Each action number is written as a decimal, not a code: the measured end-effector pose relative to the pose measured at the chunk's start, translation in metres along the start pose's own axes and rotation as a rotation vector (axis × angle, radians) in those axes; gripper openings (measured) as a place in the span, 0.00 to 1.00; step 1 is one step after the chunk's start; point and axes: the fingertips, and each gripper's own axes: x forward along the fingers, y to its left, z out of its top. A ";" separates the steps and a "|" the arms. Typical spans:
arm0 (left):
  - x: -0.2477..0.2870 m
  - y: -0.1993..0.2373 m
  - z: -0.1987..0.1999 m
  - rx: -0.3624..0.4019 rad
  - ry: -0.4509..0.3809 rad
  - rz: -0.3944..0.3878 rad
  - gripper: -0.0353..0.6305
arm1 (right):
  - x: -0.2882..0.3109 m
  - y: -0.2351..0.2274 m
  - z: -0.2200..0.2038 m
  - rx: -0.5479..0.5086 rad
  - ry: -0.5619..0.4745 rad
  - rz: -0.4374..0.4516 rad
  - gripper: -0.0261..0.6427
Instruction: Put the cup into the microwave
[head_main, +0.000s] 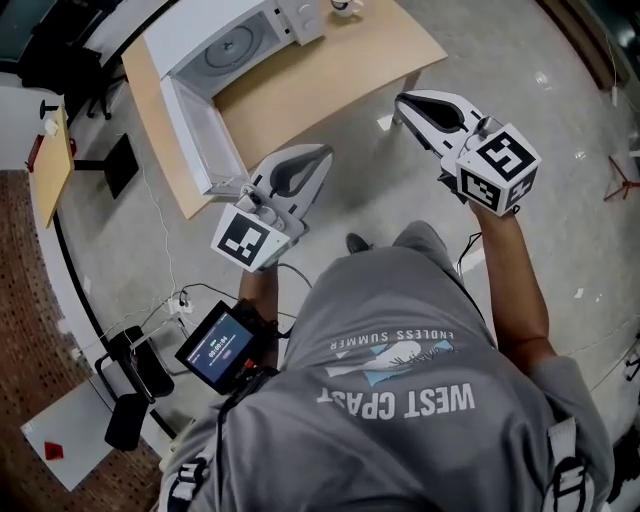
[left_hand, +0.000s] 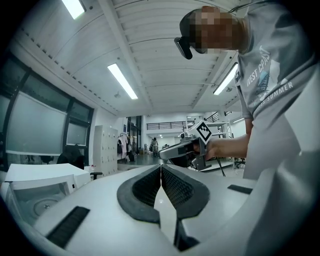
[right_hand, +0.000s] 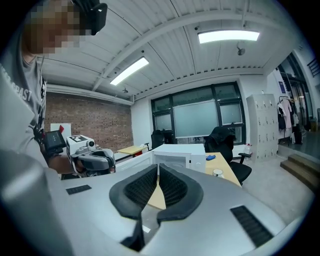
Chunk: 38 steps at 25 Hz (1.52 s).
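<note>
The white microwave (head_main: 190, 30) stands at the back of a wooden table (head_main: 300, 90) with its door (head_main: 205, 140) swung open and the turntable showing. A small white cup (head_main: 345, 8) sits on the table to the right of the microwave, cut off by the top edge in the head view. It also shows in the right gripper view as the cup (right_hand: 217, 172) beside the microwave (right_hand: 172, 155). My left gripper (head_main: 322, 150) hovers off the table's front edge near the door, shut and empty. My right gripper (head_main: 400, 100) is to the right of the table, also shut and empty.
A small yellow desk (head_main: 50, 160) and black chairs stand at the left. Cables and a power strip (head_main: 180, 300) lie on the floor. A screen unit (head_main: 215, 345) hangs at the person's waist. A black office chair (right_hand: 227, 137) stands behind the table.
</note>
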 end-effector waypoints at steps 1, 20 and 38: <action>-0.001 0.005 -0.003 -0.005 0.003 0.000 0.09 | 0.007 -0.003 -0.002 0.000 0.004 0.001 0.07; 0.028 0.139 -0.027 -0.074 0.061 0.157 0.09 | 0.165 -0.152 -0.005 0.012 0.071 0.055 0.07; 0.079 0.215 -0.071 -0.271 0.156 0.339 0.09 | 0.297 -0.396 -0.196 -0.062 0.558 -0.047 0.24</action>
